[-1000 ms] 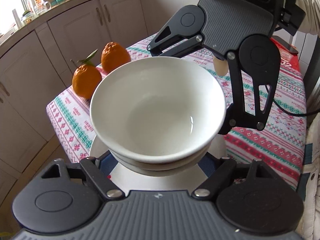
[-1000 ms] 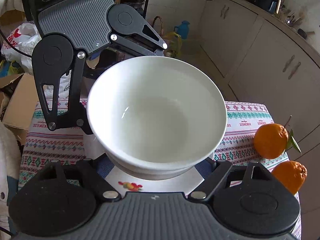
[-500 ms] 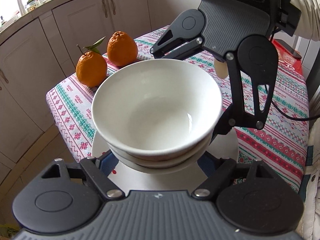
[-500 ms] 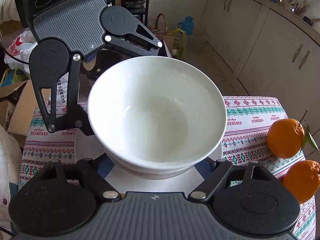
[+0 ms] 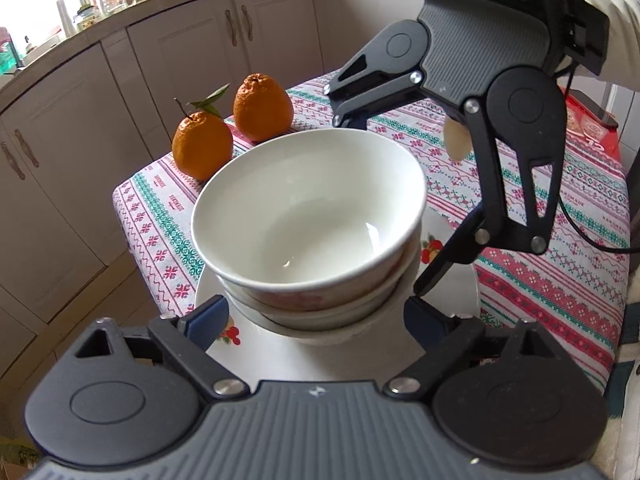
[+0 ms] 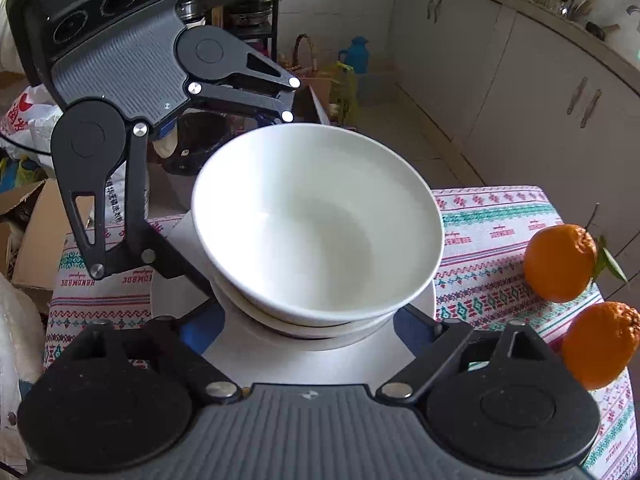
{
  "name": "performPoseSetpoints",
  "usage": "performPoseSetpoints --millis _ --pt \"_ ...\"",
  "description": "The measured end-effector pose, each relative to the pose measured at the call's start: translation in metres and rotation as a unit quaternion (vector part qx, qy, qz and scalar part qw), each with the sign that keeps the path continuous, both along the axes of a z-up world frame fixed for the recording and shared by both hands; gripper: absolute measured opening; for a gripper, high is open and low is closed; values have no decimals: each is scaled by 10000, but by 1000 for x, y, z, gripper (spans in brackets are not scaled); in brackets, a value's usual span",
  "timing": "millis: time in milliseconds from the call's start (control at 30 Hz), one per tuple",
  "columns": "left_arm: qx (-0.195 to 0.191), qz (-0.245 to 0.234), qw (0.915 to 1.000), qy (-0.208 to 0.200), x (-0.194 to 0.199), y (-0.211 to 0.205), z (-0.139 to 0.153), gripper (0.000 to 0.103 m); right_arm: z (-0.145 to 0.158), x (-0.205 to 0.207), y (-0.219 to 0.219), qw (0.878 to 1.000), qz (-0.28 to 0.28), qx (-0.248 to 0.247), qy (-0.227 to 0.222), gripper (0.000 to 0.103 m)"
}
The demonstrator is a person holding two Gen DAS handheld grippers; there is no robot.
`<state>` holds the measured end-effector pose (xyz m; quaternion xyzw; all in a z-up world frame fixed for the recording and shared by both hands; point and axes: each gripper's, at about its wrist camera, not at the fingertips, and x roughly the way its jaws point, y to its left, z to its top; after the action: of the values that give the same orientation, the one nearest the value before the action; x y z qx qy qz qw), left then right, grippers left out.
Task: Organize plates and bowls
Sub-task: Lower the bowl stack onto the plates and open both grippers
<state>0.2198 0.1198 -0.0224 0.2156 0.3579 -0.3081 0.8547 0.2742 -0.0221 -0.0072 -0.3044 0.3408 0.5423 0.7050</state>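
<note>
A stack of white bowls (image 5: 308,216) sits on a white plate (image 5: 320,360) with small fruit prints, on the patterned tablecloth. The same stack (image 6: 316,220) and plate (image 6: 316,360) show in the right wrist view. My left gripper (image 5: 316,316) is open, with its blue-padded fingers on either side of the lowest bowl's base. My right gripper (image 6: 304,328) is open the same way from the opposite side. Each gripper shows across the stack in the other's view, the right (image 5: 460,80) and the left (image 6: 132,80).
Two oranges (image 5: 232,136) stand on the tablecloth (image 5: 520,200) near its far corner; they are at the right in the right wrist view (image 6: 560,264). Kitchen cabinets (image 5: 180,60) lie beyond the table. Boxes and bags (image 6: 24,208) crowd the floor.
Both grippers have drawn back from the stack and risen a little; the bowls look smaller and lower in both views. The stack and plate have stayed on the table.
</note>
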Motion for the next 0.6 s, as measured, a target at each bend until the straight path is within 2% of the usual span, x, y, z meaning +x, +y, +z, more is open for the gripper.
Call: performPoseSetpoints --millis 233,333,400,500,600 --pt "-204 500 9980 -331 -40 -3 9 99 21 -35 -14 9984 -387 42 -401 100" --pt "-252 810 9938 -721 -64 -6 15 102 30 -56 -24 9943 -821 97 -673 101" --pt "-508 990 9892 -956 -84 -7 21 102 34 -69 -32 9882 -1287 113 -821 102" --pt "-961 1572 9736 -1351 -111 -9 30 102 36 -86 -47 9726 -2129 222 -906 103" --pt "-1167 2372 9470 -1827 -134 -16 37 102 35 -101 -62 9460 -3087 441 -890 103"
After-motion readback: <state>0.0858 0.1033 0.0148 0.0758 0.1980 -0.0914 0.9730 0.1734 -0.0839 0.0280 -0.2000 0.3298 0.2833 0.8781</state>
